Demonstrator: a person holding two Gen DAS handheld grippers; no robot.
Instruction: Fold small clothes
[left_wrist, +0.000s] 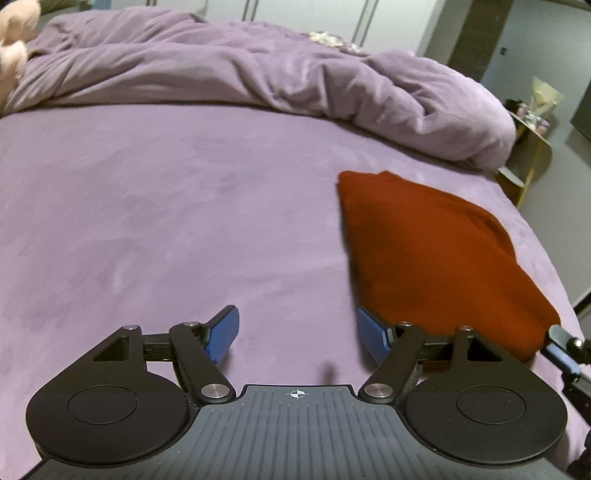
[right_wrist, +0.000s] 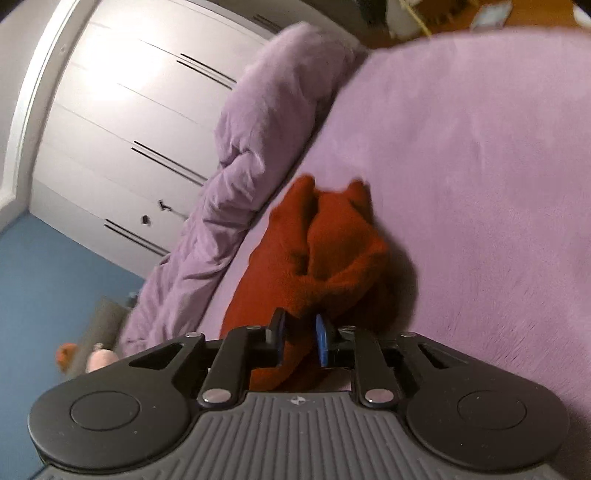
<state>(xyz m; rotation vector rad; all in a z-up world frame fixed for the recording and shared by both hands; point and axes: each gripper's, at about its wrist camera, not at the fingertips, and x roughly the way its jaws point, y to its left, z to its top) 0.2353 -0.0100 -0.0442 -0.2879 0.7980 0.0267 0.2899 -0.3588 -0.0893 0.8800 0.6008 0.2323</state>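
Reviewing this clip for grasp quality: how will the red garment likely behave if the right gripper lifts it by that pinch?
The red garment looks soft and floppy: it bunches in folds at the right gripper, so it would probably drape and unfold when lifted. Its fuzzy surface suggests it is unlikely to slip. It likely drags across the purple bedsheet rather than sliding.

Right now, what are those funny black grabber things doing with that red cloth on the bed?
A person holds a grabbing tool in each hand and is folding a small red garment on the purple bed. The right tool has its fingers pinched on a bunched-up part of the red cloth, which lies partly folded. The left tool is wide open with nothing in it, hovering over the bare sheet just beside the cloth. A rumpled purple duvet is piled further back.
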